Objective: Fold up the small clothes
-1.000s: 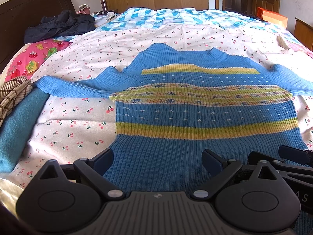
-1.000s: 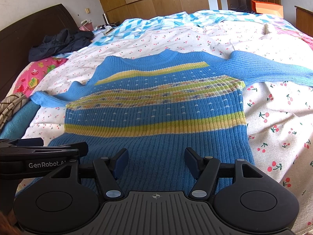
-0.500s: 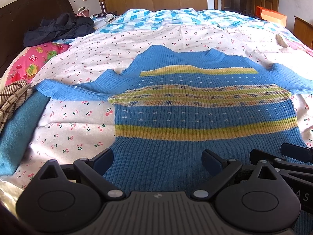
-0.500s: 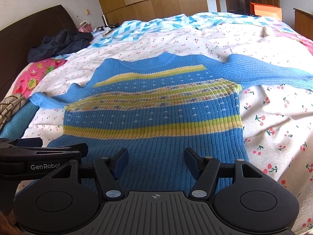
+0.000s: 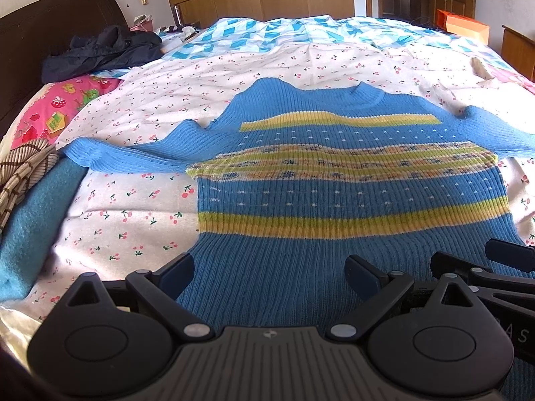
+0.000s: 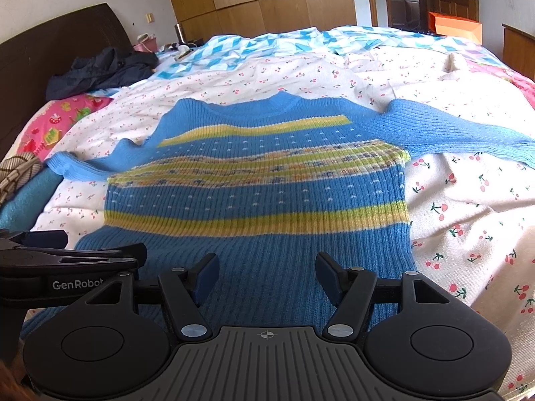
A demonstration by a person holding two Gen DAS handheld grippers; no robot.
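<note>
A small blue knit sweater (image 5: 334, 193) with yellow-green stripes lies flat, front up, on the cherry-print bedsheet (image 5: 127, 207), sleeves spread to both sides. It also shows in the right wrist view (image 6: 254, 197). My left gripper (image 5: 269, 275) is open and empty, above the sweater's hem near its left side. My right gripper (image 6: 265, 275) is open and empty, above the hem toward the right side. Each gripper shows at the edge of the other's view.
A teal blanket (image 5: 30, 234) and a striped cloth (image 5: 23, 173) lie at the bed's left edge. A pink pillow (image 5: 63, 113) and a dark jacket (image 5: 103, 50) lie by the dark headboard. A blue-white quilt (image 5: 301, 33) covers the far bed. Wooden wardrobes stand behind.
Both grippers have drawn back slightly from the sweater, so it sits a little lower and farther in both views. Both stayed open; the sweater has not moved.
</note>
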